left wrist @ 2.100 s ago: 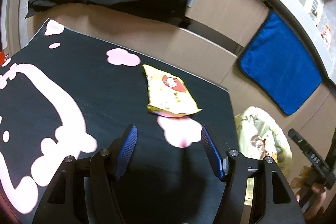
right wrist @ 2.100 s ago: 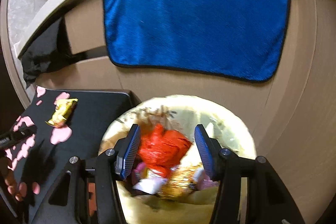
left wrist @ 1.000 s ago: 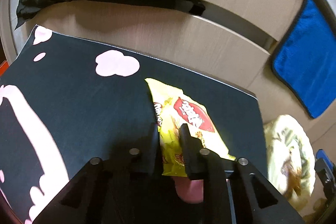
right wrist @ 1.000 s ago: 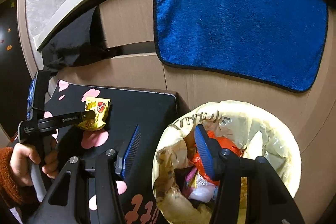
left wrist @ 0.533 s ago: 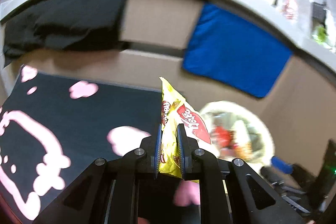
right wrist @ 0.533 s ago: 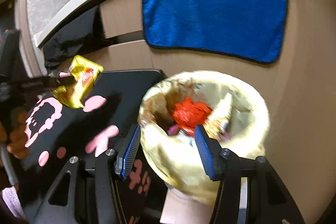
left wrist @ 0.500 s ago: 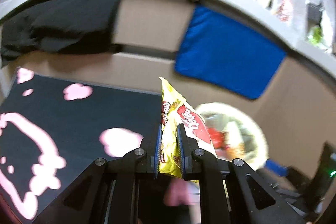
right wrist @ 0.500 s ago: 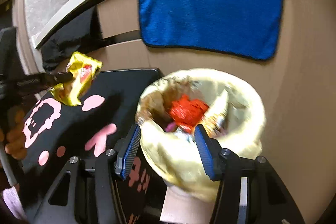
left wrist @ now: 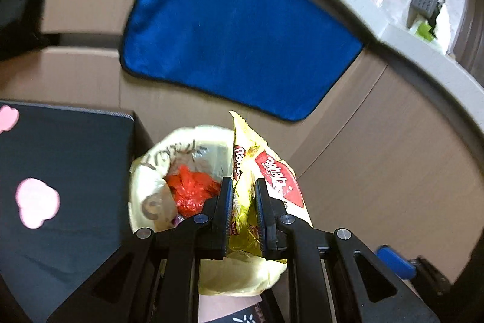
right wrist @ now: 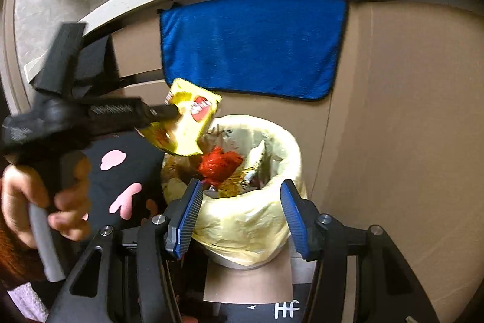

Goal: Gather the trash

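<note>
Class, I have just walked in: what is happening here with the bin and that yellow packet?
The left gripper is shut on a yellow snack wrapper and holds it above the lined trash bin, which already contains a red wrapper. The right gripper is open and empty, near the bin's front. The wrapper has not been dropped.

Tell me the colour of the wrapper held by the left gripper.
The wrapper is yellow with a red label; it shows best in the left wrist view.

A black table (left wrist: pixel 69 171) with pink blotches stands beside the lined bin (right wrist: pixel 272 214).
</note>
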